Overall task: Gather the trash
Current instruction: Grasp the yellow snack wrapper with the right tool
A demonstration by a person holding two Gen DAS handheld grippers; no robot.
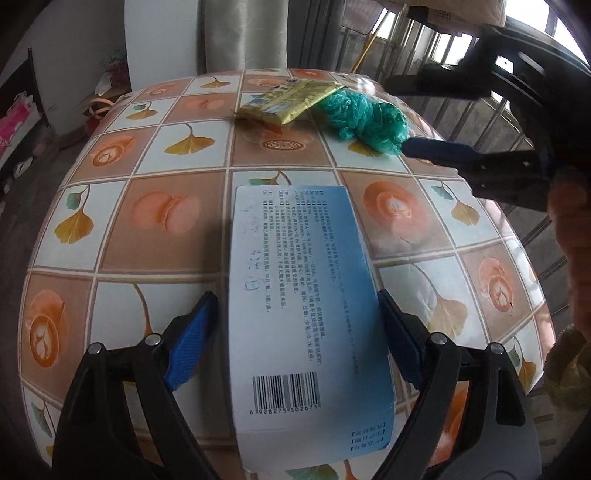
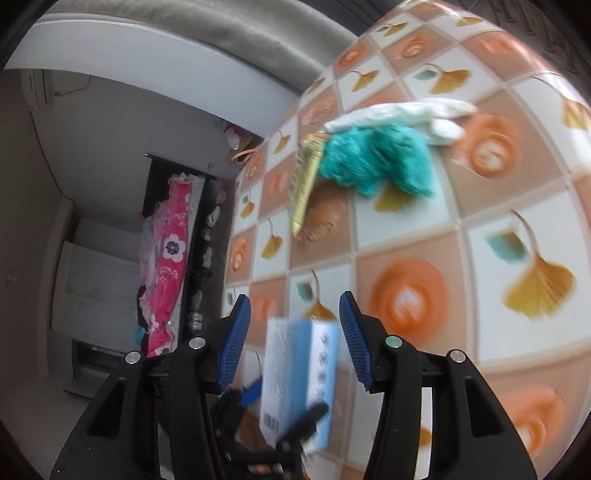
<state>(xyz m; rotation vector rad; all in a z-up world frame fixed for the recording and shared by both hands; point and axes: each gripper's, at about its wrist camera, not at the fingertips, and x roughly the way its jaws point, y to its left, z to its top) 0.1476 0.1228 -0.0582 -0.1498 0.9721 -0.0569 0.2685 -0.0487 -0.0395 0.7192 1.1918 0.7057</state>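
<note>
My left gripper (image 1: pixel 297 314) is shut on a white and blue printed box (image 1: pixel 303 314), held flat just above the patterned tablecloth (image 1: pixel 155 206). The box also shows low in the right wrist view (image 2: pixel 299 376), between the left gripper's black fingers. A yellow packet (image 1: pixel 288 99) and a crumpled green plastic bag (image 1: pixel 365 118) lie at the table's far side. My right gripper (image 2: pixel 295 332) is open and empty, tilted above the table. In the left wrist view it (image 1: pixel 402 114) hovers beside the green bag (image 2: pixel 373 162), its lower finger (image 1: pixel 439 149) at the bag's edge.
White crumpled paper (image 2: pixel 402 114) lies behind the green bag, next to the yellow packet (image 2: pixel 304 184). A grey curtain (image 1: pixel 240 33) and a barred window (image 1: pixel 443 44) stand behind the table. A bed with pink bedding (image 2: pixel 170 258) lies to the left on the floor side.
</note>
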